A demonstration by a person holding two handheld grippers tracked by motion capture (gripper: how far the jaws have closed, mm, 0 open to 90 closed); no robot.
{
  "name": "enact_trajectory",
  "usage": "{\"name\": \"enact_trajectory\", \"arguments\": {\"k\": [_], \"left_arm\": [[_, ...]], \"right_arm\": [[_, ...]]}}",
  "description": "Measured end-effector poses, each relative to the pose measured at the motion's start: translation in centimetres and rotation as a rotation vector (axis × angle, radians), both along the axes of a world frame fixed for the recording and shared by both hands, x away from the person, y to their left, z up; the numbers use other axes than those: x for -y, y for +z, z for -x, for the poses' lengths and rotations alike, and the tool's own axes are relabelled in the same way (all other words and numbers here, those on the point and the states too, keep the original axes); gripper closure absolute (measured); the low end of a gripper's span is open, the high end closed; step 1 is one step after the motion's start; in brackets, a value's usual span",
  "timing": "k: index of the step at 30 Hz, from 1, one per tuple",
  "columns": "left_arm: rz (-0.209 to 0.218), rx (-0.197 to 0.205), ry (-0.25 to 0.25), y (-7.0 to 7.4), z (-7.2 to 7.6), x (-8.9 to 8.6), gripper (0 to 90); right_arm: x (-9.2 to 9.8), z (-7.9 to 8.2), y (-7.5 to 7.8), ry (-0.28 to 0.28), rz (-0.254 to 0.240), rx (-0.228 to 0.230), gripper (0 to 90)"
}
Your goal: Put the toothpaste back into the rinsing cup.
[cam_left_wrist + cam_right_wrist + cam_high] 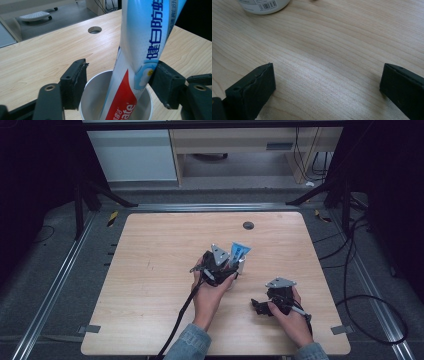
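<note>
Your left gripper [120, 82] stands partly open around the toothpaste tube [140, 50], which leans in the white cup [90, 97]; the left pad is clear, the right one just beside it. The tube reads "…lgate" plus Chinese characters. Your right gripper [327, 87] gapes wide over bare table [324, 45].

1. A toothpaste tube [140, 50] stands tilted inside a cup [93, 87], its lower end down in the cup and its upper end above the rim.
2. The cup stands on the wooden table [150, 270], near the middle.
3. A round cable hole [248, 225] lies in the tabletop beyond the cup, toward the far edge.
4. The left gripper [220, 262] is at the cup; the right gripper [260, 306] rests well apart, nearer the person and to the right.
</note>
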State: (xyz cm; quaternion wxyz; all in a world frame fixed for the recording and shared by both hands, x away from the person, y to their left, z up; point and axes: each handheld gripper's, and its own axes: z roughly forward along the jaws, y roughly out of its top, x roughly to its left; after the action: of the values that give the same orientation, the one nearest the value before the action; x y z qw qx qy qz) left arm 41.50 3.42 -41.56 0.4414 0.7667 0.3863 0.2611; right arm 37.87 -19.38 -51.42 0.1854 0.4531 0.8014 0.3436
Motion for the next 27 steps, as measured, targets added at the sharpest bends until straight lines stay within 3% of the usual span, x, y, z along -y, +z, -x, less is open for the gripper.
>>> {"name": "enact_trajectory", "arguments": {"k": [10, 27], "left_arm": [[-0.001, -0.009, -0.003, 0.12, 0.22, 0.1, 24.5], [0.008, -0.016, -0.029, 0.36, 0.78, 0.37, 22.6]], "right_arm": [[0.01, -0.01, 0.0, 0.001, 0.001, 0.001, 0.4], [0.0, -0.01, 0.0, 0.0, 0.001, 0.002, 0.4]]}}
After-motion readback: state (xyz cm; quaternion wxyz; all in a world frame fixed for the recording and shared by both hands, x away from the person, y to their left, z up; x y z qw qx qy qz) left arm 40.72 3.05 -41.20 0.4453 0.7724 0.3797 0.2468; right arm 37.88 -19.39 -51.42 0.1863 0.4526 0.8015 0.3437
